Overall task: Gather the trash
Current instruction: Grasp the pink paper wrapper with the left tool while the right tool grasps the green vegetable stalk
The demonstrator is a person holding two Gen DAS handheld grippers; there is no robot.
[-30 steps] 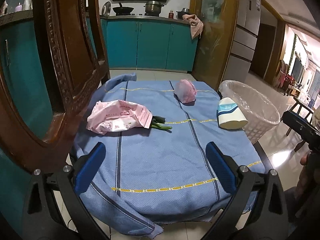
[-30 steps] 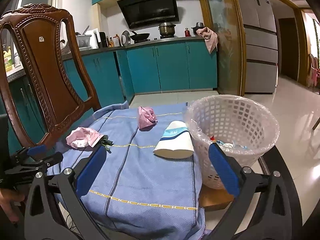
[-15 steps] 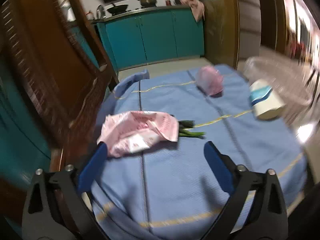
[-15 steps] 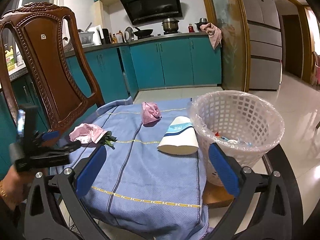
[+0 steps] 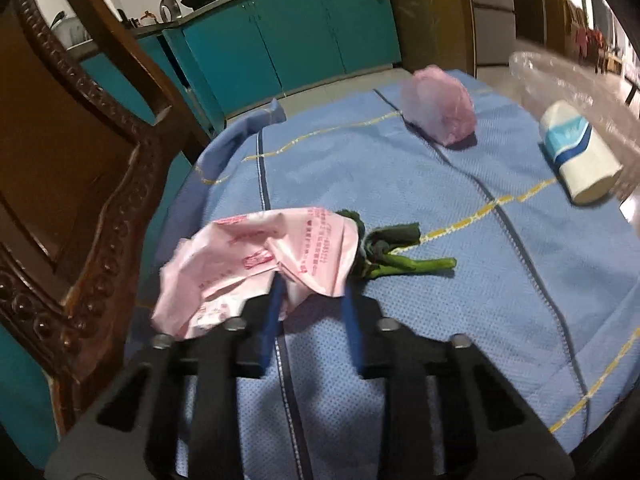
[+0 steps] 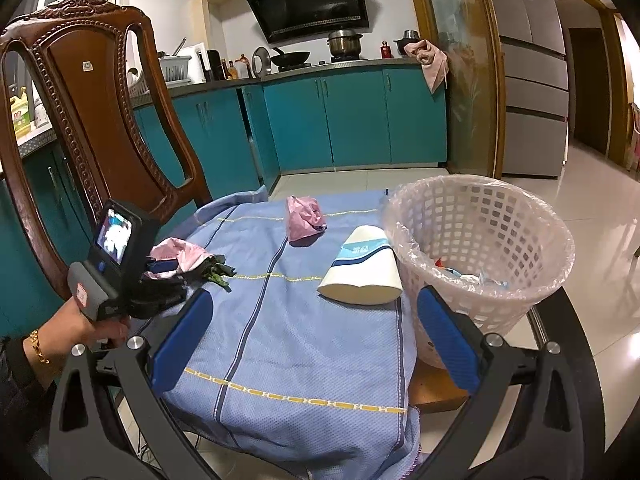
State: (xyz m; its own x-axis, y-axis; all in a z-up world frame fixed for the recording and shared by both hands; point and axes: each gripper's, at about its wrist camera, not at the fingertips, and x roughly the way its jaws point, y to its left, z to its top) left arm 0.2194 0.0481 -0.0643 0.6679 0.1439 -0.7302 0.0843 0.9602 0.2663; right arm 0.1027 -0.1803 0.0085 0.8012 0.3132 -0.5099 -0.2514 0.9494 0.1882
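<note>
Pinching the pink wrapper (image 5: 260,256) lying crosswise, left tool (image 5: 312,296) narrowed; right tool (image 6: 316,340) gapes wide.

I see a crumpled pink wrapper (image 5: 264,256) near the table's left edge, green vegetable scraps (image 5: 394,256) touching it. A pink balled bag (image 5: 438,106) sits toward the far edge; a paper cup (image 6: 362,268) lies tipped against the lined white basket (image 6: 478,216) at the right edge.

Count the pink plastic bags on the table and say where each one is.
2. One flat pink bag lies near the chair, the left gripper closing on it; one crumpled pink bag sits at the far edge. None seems hidden.
</note>
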